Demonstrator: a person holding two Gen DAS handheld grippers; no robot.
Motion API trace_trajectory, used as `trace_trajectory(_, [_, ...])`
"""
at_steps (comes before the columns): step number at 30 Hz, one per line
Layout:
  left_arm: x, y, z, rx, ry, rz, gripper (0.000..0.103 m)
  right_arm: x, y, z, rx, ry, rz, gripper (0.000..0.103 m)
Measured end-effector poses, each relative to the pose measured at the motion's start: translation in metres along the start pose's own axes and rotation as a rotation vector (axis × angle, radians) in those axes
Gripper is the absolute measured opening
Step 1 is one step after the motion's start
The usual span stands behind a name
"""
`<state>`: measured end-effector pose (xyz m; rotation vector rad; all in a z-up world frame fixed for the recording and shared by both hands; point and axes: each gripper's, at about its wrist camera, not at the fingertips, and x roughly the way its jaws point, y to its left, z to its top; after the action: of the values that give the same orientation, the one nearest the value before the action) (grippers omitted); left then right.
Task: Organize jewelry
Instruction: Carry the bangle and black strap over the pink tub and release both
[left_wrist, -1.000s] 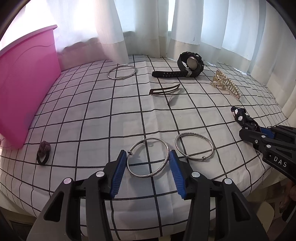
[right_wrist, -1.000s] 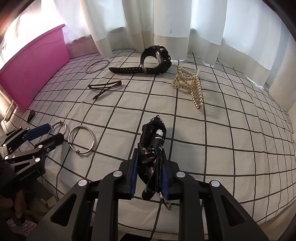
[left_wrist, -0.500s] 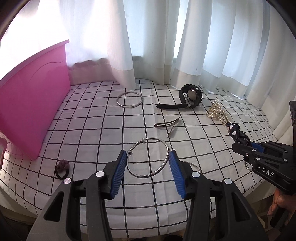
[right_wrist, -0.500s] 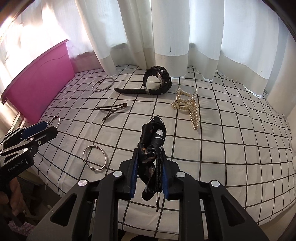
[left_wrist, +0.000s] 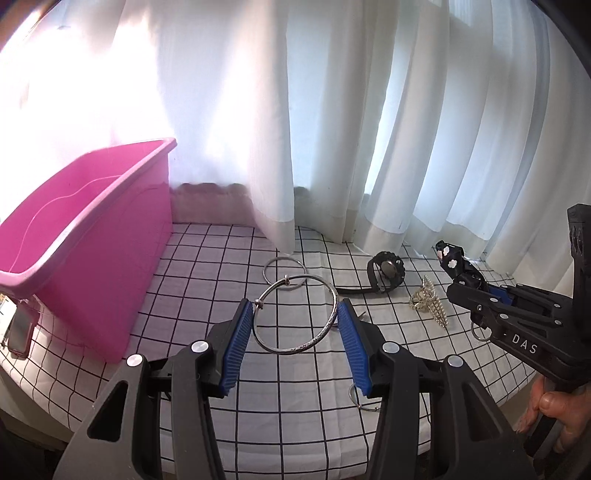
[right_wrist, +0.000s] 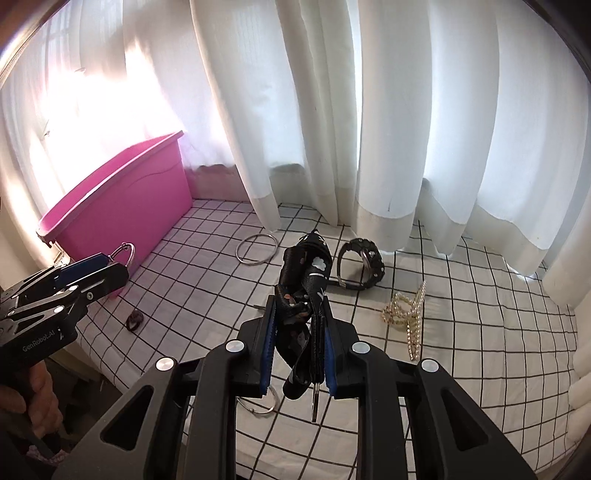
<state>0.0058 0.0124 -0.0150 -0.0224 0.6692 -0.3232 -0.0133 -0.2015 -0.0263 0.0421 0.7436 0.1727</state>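
Right wrist, bow clip (right_wrist: 308, 291) pointing forward, lengthwise

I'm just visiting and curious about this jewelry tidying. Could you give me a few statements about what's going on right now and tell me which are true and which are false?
1. The left gripper holds a silver bangle between its blue pads. True.
2. The right gripper is empty. False: it is shut on a black hair bow with white flowers.
3. The pink bin stands on the checked cloth at the left. True.
4. The black watch is already inside the bin. False: it lies on the cloth near the curtain.
5. The pearl hair clip lies on the cloth, held by neither gripper. True.
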Motion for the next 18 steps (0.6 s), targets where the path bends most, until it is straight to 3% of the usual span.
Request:
trace_trajectory(10, [-0.049,0.062,0.051,-0.054,-0.137,0.07,0.046,0.0,0.071,0.073,-0.083,-0.098,0.148,0.021])
trace_trajectory(18, [-0.073,0.129,0.082,-0.091,-0.214,0.163,0.046,0.03,0.145,0.134,-0.135,-0.131,0.306,0.021])
